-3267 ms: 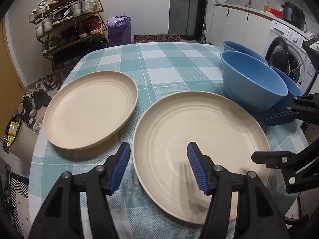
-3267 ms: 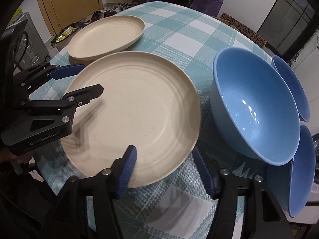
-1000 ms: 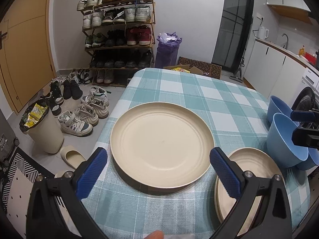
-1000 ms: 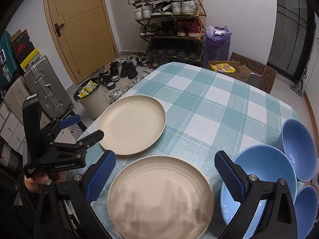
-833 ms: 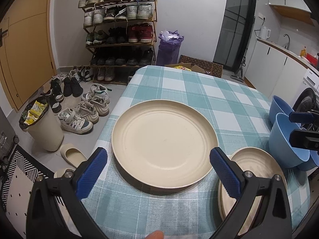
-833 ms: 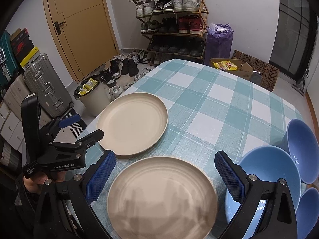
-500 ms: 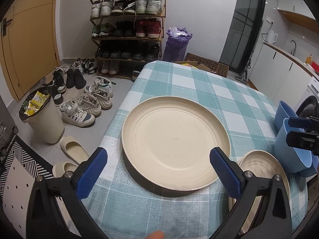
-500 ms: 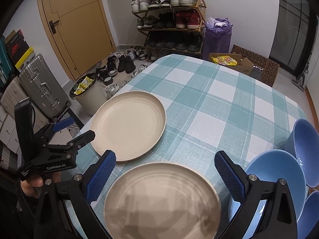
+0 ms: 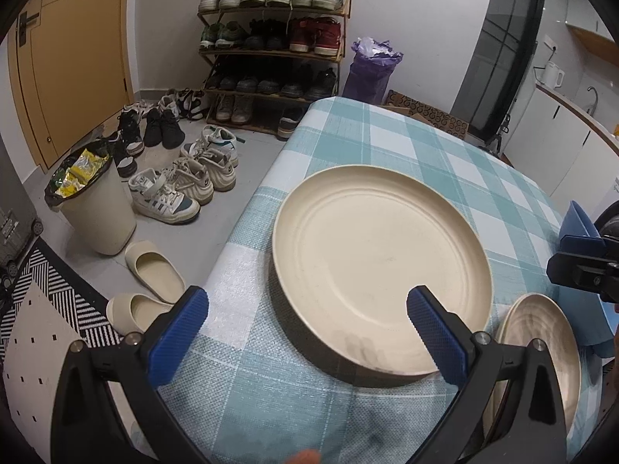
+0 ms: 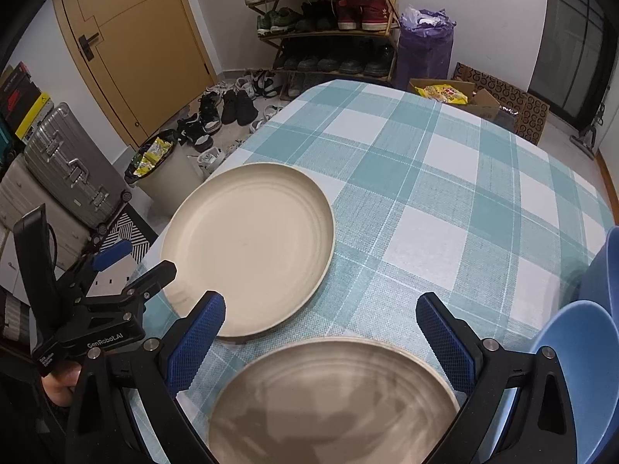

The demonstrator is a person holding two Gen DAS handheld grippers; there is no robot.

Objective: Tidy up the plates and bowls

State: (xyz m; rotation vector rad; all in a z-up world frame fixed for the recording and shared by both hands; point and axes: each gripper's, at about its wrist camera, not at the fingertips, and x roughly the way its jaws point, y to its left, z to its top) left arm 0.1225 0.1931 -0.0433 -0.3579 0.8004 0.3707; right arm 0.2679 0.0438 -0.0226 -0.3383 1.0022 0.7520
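Note:
Two cream plates lie side by side on the checked tablecloth [image 10: 425, 162]. The far plate [image 9: 381, 270] [image 10: 251, 247] sits near the table's left edge. My left gripper [image 9: 307, 332] hovers open above its near rim, holding nothing. The near plate [image 10: 336, 398] [image 9: 541, 352] lies below my right gripper [image 10: 321, 338], which is wide open and empty. Blue bowls [image 10: 580, 367] stand at the right edge, partly cut off. In the right wrist view the left gripper [image 10: 135, 263] shows at the left; in the left wrist view the right gripper [image 9: 584, 266] shows at the right.
A shoe rack [image 9: 271, 19] stands against the far wall, with a purple bag [image 10: 423, 46] beside it. On the floor left of the table are loose shoes [image 9: 182, 189], a bin [image 9: 93, 208] and a suitcase [image 10: 69, 170]. A cardboard box [image 10: 456, 96] is behind the table.
Both grippers have drawn back and up from the near plate and opened wide. The left gripper has since drifted left, over the far plate's near rim. Plates and bowls have not moved.

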